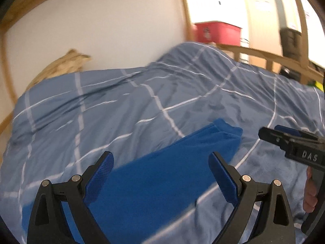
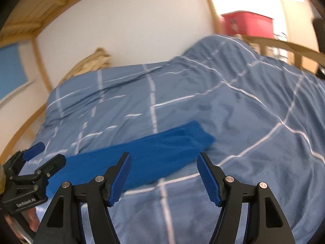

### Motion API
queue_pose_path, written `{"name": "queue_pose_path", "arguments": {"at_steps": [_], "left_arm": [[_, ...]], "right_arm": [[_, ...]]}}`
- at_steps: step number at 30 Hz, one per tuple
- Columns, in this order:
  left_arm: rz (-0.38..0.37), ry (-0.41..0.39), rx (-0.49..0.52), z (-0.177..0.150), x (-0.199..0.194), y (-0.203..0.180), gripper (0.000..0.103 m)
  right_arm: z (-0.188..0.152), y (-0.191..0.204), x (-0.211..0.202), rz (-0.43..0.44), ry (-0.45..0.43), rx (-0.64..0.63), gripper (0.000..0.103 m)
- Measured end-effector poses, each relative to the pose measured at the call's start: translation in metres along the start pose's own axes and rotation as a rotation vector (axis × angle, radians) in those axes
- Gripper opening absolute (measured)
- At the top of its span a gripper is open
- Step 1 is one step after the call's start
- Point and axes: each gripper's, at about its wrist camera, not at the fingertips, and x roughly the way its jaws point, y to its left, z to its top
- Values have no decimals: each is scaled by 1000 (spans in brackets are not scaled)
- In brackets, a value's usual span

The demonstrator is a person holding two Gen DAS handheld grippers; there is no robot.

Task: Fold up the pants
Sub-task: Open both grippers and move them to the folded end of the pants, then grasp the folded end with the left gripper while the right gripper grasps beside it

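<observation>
A blue-grey duvet (image 1: 142, 101) with a thin white grid fills the middle of both views, soft and rumpled, heaped into a mound at the upper right, with a wooden bed rail (image 1: 254, 53) curving behind it and a white wall above. On it lie the pants (image 1: 162, 172), bright blue and fleecy, already doubled into a long narrow strip that runs from the lower left of the left wrist view up to a layered end right of centre. The lengthwise fold looks done; the step in hand seems to be the reach for the ends, and the next move would call for pinching one end through all layers and carrying it over the other without skewing the strip. The left gripper (image 1: 161, 174) hangs over the strip with its ribbed blue pads spread wide, gripping nothing. The right gripper (image 2: 164, 175) is moderately spread and empty, poised just off the strip's near edge.
</observation>
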Motion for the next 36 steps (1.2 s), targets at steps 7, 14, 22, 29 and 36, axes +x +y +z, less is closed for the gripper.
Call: {"name": "queue_pose_path", "arguments": {"at_steps": [7,14,22,29,36], "left_arm": [[-102,68,88,37,88,-11,94],[-217,145,254,41,145,-47,86],[-324,197,368,56,197,-84,81],[-335,277,372,59,237,-96,78],[-353,314,297,60,248,-80,79]], "right_arm": [[13,-39,54,-73,-34,215,67],[-12,-76,89,-19,-48,306,67],[-20,-92,113,76,-53,388,62],[-22,-94,118,93,-59,408,60],[-19,-91,129,103,-52,420,58]]}}
